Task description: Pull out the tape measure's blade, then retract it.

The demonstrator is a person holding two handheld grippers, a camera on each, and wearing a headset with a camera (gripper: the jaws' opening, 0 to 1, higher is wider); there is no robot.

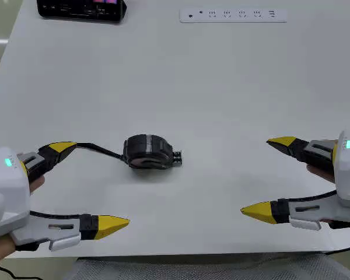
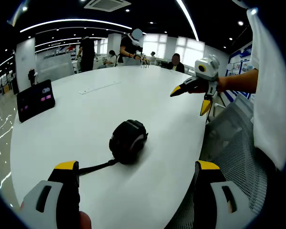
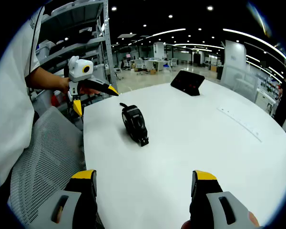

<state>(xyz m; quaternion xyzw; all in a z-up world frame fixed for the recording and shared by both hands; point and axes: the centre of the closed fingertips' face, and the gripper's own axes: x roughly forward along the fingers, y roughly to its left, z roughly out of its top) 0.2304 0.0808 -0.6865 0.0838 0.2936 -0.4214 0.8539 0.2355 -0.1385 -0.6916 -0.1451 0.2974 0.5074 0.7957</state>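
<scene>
Left hand-held gripper [image 1: 97,184] is held at the near left of the white tabletop [image 1: 221,87], its yellow-tipped jaws spread wide with nothing clamped between them. Right hand-held gripper [image 1: 256,175] is held at the near right, also spread wide and holding nothing, well apart from everything on the tabletop. A black tape measure [image 1: 149,152] is seen lying on the tabletop between the two, nearer to the left one. Its end hook [image 1: 177,156] is seated at the mouth of the case and is turned toward the right hand-held gripper. A thin black strap [image 1: 99,150] is trailed from the other end of the case to the tip of the left hand-held gripper's farther jaw; whether the two touch cannot be told. At the far edge a white power strip [image 1: 233,15] and a dark device [image 1: 81,9] with a lit pink screen are laid. The markings on the strip are too small to be read, and no lettering can be made out on the tape measure's case.
</scene>
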